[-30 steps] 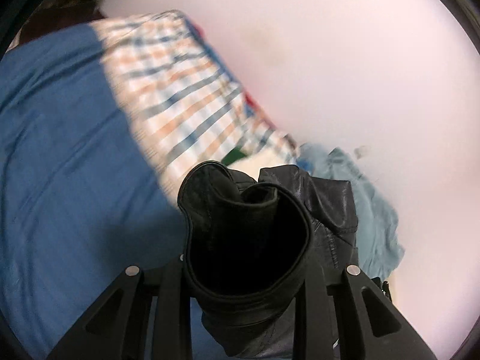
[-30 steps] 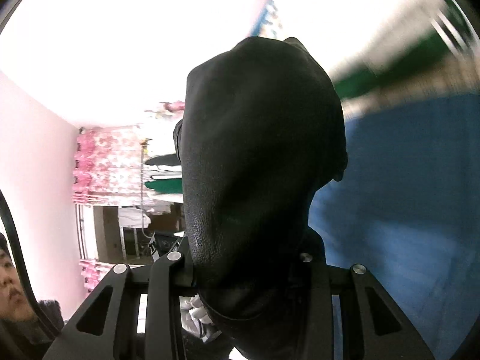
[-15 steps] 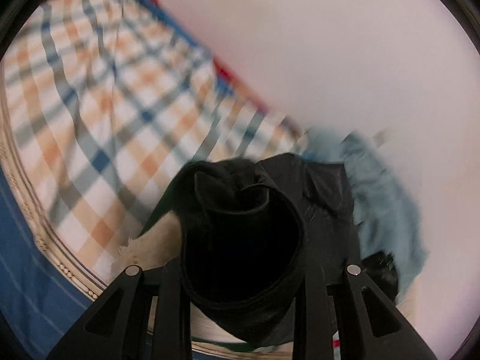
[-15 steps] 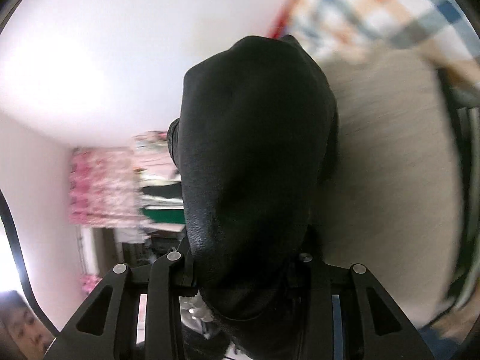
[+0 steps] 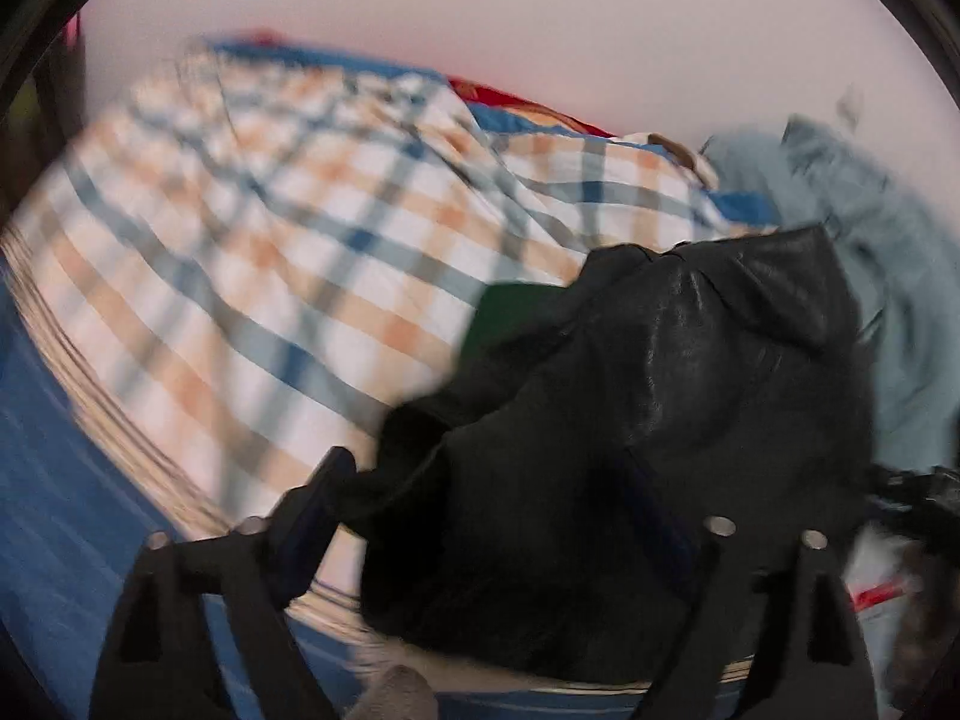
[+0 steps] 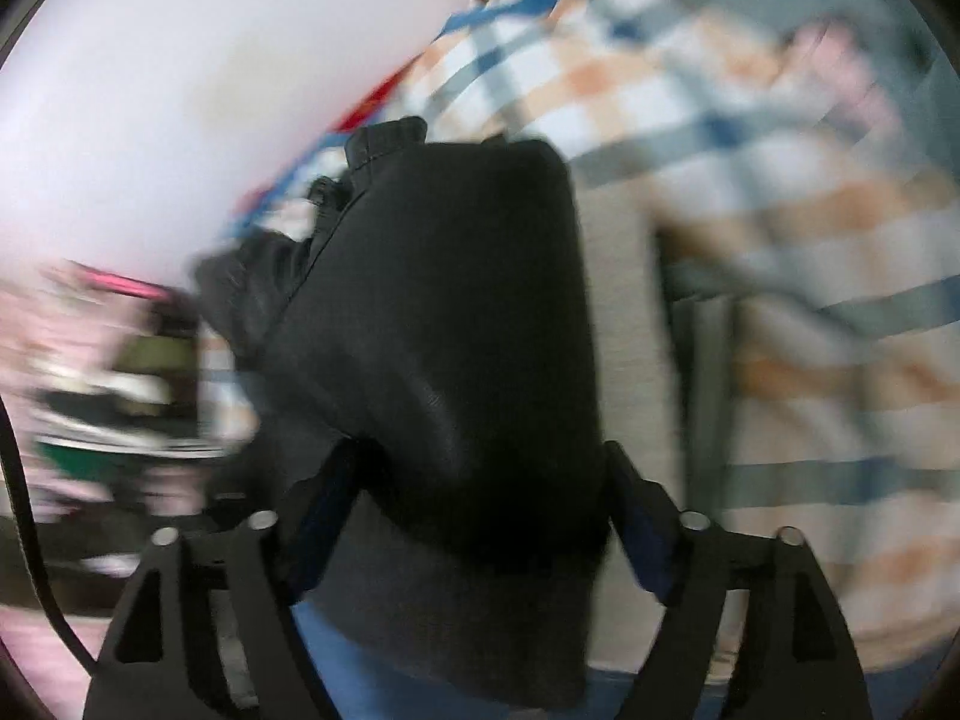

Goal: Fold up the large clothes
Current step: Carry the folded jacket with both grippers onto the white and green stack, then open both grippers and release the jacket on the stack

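Observation:
A black leather garment (image 5: 630, 420) lies bunched between the fingers of my left gripper (image 5: 492, 480), whose jaws now stand wide apart around it. In the right wrist view the same black garment (image 6: 456, 330) fills the gap of my right gripper (image 6: 480, 480), whose jaws are also spread wide. The cloth drapes over a checked blanket (image 5: 270, 240). Both views are motion-blurred.
The checked blanket (image 6: 780, 240) covers a bed with a blue sheet (image 5: 54, 510). A light blue garment (image 5: 870, 252) lies at the right by the pale wall (image 5: 540, 12). A cluttered room corner (image 6: 90, 372) shows at the left.
Both grippers have opened from a tight grip on the black garment. The garment has dropped toward the checked blanket, and both cameras have swung toward the bed.

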The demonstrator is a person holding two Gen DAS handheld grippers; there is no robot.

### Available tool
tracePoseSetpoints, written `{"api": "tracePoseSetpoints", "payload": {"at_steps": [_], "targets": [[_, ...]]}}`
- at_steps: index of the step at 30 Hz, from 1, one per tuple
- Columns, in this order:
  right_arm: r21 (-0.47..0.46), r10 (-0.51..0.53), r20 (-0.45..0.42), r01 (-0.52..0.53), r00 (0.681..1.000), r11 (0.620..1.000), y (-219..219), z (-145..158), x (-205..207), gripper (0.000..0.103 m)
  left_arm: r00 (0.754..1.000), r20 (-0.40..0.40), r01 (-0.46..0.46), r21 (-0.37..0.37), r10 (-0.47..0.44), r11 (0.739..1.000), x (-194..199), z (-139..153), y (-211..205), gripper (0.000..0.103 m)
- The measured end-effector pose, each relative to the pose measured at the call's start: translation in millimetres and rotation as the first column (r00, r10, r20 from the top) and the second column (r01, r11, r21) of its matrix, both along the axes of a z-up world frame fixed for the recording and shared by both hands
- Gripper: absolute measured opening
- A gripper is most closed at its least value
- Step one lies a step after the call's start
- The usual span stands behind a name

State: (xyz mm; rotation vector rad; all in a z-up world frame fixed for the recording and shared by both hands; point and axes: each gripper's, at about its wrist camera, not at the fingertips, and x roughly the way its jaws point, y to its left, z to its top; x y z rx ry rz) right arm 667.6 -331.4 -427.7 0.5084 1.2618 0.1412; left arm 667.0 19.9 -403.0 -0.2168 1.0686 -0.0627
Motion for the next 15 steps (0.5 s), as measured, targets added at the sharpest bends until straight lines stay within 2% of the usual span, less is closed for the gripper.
{"api": "tracePoseSetpoints", "payload": {"at_steps": [1,2,3,5,6,8,11,15], "targets": [[-0.079,-0.015,0.003,0.015,1.000,0.997,8,7,-6,0.086,1.000,0.009,0.008,0.046,-0.009,0.999,-3,6,-3,0.089],[-0.198,-0.025,0.001,0.025,1.000,0.980,22,17,-16,0.087,0.999,0.019,0.026,0.094,-0.028,0.995,-9,15,-9,0.092],[-0.269,-0.031,-0.005,0.028,1.000,0.963,32,22,-22,0.089,0.999,0.028,0.037,0.146,-0.041,0.989,-16,23,-14,0.098],[-0.401,-0.029,-0.007,0.024,1.000,0.916,47,32,-39,0.090,0.997,0.039,0.049,0.221,-0.059,0.974,-27,34,-19,0.102],[-0.448,-0.022,-0.015,0.013,1.000,0.894,45,34,-51,0.090,0.997,0.041,0.057,0.244,-0.069,0.968,-32,39,-21,0.102],[-0.525,-0.010,-0.019,-0.002,1.000,0.851,68,44,-68,0.090,0.996,0.045,0.064,0.272,-0.079,0.960,-49,53,-24,0.102],[-0.563,-0.021,-0.011,0.012,1.000,0.827,71,67,-105,0.090,0.994,0.057,0.074,0.274,-0.092,0.959,-79,81,-26,0.102],[-0.570,-0.057,0.024,0.060,0.998,0.819,87,115,-164,0.091,0.993,0.071,0.073,0.268,-0.095,0.961,-115,122,-23,0.103]]}}
